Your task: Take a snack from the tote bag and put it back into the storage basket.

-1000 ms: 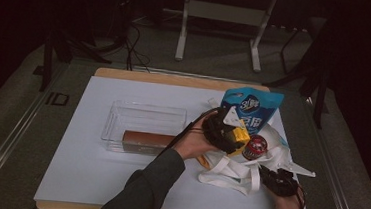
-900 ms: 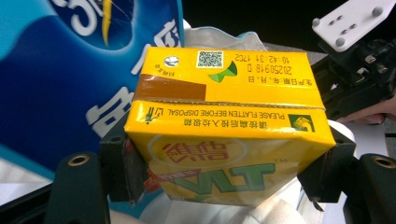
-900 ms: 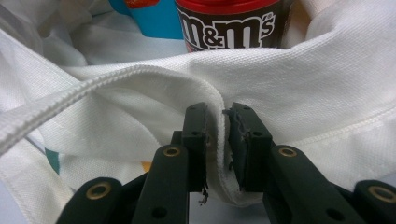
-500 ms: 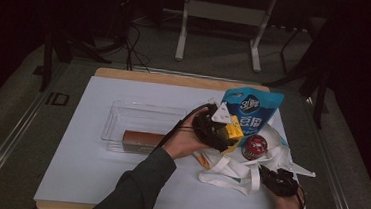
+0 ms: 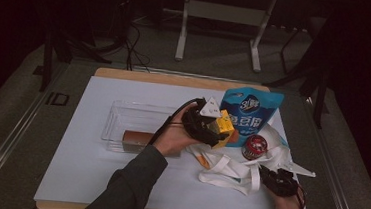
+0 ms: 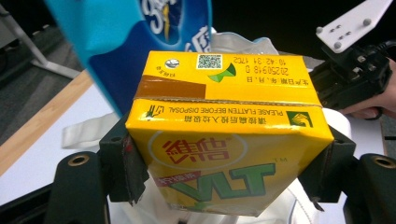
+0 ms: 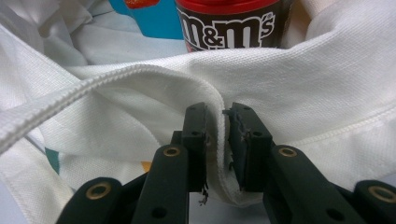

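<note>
Held clear of the counter point(image 5: 92, 177) in the left tool point(image 5: 206, 129): a yellow drink carton point(image 5: 223, 126), clamped across its width by both pads, printed top turned toward the left gripper view's camera point(image 6: 229, 140). Hung just left of the blue snack pouch point(image 5: 250, 114), which stood upright at the far right of the white sheet. Seen below and right of the carton: a white cloth tote bag point(image 5: 228, 170) spread loosely on the counter, mouth slack, straps trailing toward the near edge. Resting on or in its folds, a round red-lidded M&M's tub point(image 5: 255, 146), close against the foot of the pouch; whether fully inside the bag could not be told. Right tool point(image 5: 279, 181) clenched on a fold of the bag's fabric near the hem, cloth pinched between the pads point(image 7: 243, 140), tub label directly beyond it point(image 7: 229, 28). Left of the carton, a clear plastic tray point(image 5: 121, 124) sat on the sheet, with a brown oblong box point(image 5: 138, 138) lying along its near wall; otherwise nothing discernible inside. Sleeve and hand came up from the near edge to the left tool, partly covering the tray's right end.
</note>
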Demonstrator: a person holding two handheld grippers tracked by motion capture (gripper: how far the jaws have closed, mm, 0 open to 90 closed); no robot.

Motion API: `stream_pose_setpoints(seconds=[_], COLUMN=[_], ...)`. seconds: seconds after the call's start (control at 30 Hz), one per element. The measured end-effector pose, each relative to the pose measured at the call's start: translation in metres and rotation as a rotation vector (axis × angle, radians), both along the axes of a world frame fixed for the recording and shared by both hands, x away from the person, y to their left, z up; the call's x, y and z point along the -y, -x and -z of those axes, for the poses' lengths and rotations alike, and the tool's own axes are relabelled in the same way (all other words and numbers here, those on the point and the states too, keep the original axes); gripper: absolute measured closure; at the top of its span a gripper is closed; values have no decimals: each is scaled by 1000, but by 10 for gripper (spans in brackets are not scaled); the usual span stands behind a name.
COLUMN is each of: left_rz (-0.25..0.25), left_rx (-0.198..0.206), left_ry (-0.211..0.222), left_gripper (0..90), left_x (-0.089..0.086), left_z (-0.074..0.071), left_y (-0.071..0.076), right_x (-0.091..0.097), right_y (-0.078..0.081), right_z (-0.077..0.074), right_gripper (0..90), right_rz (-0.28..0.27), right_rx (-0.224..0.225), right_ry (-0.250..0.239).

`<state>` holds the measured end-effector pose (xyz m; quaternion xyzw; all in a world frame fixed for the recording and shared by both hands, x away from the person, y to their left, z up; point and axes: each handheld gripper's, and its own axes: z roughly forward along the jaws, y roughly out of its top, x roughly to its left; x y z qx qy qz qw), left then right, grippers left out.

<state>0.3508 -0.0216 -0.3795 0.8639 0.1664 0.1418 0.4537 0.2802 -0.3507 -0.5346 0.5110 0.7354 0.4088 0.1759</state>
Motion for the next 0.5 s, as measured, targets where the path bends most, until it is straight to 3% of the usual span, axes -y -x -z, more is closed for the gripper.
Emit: stream_pose_setpoints(seconds=[0.5], left_rz=[-71], left_rx=[-5], left_ry=[13], left_gripper=[287], left_x=[-32], left_z=[-1], left_y=[-6], right_x=[0], right_y=[0], right_z=[0], right_gripper=[761], right_rz=[0], right_rx=[0], right_ry=[-1])
